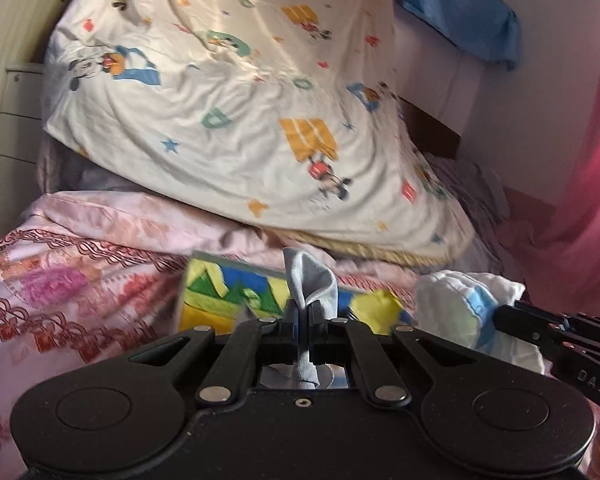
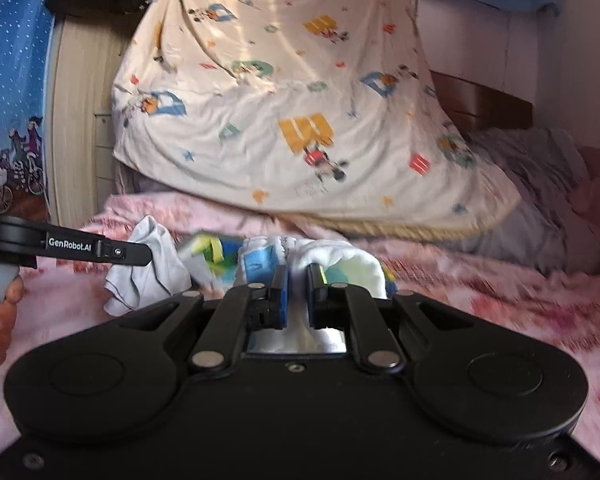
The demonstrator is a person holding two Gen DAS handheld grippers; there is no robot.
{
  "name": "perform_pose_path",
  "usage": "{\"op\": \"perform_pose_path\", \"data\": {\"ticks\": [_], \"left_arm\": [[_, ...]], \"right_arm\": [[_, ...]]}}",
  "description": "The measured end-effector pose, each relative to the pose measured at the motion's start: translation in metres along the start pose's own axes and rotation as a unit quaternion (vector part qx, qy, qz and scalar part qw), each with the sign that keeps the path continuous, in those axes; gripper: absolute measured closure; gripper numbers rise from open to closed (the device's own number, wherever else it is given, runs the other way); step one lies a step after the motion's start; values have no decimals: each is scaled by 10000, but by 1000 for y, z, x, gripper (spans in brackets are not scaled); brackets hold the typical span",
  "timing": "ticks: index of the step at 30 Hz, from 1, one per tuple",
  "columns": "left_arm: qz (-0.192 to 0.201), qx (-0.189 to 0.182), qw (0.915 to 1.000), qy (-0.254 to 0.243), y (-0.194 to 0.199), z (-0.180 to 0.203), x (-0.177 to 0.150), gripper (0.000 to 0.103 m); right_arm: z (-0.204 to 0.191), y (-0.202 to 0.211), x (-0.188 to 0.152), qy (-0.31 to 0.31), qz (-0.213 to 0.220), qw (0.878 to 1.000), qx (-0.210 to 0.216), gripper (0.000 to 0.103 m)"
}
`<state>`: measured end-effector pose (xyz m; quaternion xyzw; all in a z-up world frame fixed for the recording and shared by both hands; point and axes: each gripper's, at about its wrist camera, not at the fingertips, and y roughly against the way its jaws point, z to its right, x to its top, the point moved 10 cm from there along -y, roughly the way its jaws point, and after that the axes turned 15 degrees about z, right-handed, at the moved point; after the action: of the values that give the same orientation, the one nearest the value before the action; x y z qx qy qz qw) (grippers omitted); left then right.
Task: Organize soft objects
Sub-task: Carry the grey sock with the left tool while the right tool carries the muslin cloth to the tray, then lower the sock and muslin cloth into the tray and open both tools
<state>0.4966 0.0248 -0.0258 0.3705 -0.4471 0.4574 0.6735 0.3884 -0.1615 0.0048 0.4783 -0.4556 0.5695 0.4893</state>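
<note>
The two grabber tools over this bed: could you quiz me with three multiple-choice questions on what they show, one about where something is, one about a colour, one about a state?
1. Where does the cartoon-print quilt lie?
A. heaped at the far side of the bed
B. on the floor
C. inside a box

2. What colour is the small cloth in the left gripper?
A. red
B. pale grey-blue
C. black

3. How does the right gripper stand?
A. wide open and empty
B. out of sight
C. shut on the white and blue cloth

Answers: 1 A, the quilt is piled beyond the pink bedspread. 2 B, the pinched cloth sticks up pale grey-blue. 3 C, its fingers pinch the white fabric between them.
</note>
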Motion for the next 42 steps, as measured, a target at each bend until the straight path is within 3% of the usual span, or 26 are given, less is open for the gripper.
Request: {"op": "perform_pose_path", "data": {"ticks": [8, 14, 21, 31, 42], "left_arm": [[103, 144, 9997, 158, -36, -20, 5, 100], [-36, 86, 9986, 522, -65, -21, -13, 100], [-248, 102, 9966, 773, -80, -29, -39, 100], [-511, 279, 9947, 851, -86, -42, -64, 100], [-773, 270, 9955, 474, -87, -33, -81, 99]], "right_arm": [[-15, -77, 4, -157, -219, 9991, 335, 99], [-29, -135, -6, -427, -603, 9967, 331, 99], [-32, -168, -27, -489, -900, 9944, 247, 99], [-34, -182, -70, -644, -1399, 9878, 216, 98], [-33, -179, -98, -584, -1833, 9810, 235, 96]]}}
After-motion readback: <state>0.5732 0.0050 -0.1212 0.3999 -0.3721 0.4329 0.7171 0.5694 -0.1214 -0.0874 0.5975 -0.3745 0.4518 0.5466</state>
